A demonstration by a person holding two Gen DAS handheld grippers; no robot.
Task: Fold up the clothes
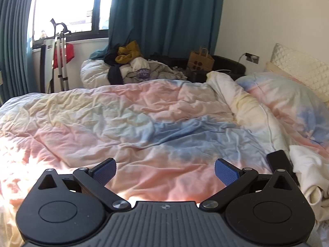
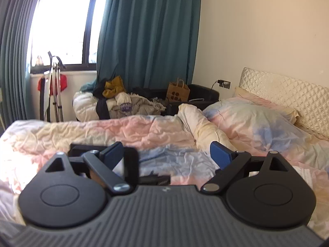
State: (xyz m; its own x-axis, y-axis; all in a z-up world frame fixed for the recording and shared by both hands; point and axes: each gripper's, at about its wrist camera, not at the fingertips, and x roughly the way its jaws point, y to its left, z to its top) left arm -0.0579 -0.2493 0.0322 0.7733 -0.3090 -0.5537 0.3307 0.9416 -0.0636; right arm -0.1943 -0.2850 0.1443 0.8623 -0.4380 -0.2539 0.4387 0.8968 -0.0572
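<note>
A wide bed fills both views, covered by a crumpled pastel tie-dye duvet (image 1: 144, 119) in pink, blue and pale yellow, sunlit at its near left side. At the head end lie a matching pillow (image 2: 253, 121) and a quilted cream headboard (image 2: 287, 94) against a plain wall (image 2: 257, 30). Behind the bed, teal curtains (image 1: 164, 16) frame a bright window (image 1: 67, 4). Under it, a heap of clothes (image 1: 131, 65) — white, dark, mustard and grey pieces — sits on a white bundle beyond the far edge of the bed, well apart from both tools. Beside the heap stand a brown paper bag (image 1: 200, 59) and a metal stand (image 1: 61, 61) with something red behind it. A cream-white garment (image 1: 308, 175) lies bunched on the duvet at the right edge of the left wrist view, with a black object (image 1: 279, 160) just beside it, perhaps part of the other tool. The middle of the duvet is flat and bare. The left gripper (image 1: 165, 170) hangs low over it, blue pads spread wide, nothing between them. The right gripper (image 2: 166, 156) is also spread wide and grips nothing; a black frame-like part (image 2: 129, 164) crosses behind its left finger.
</note>
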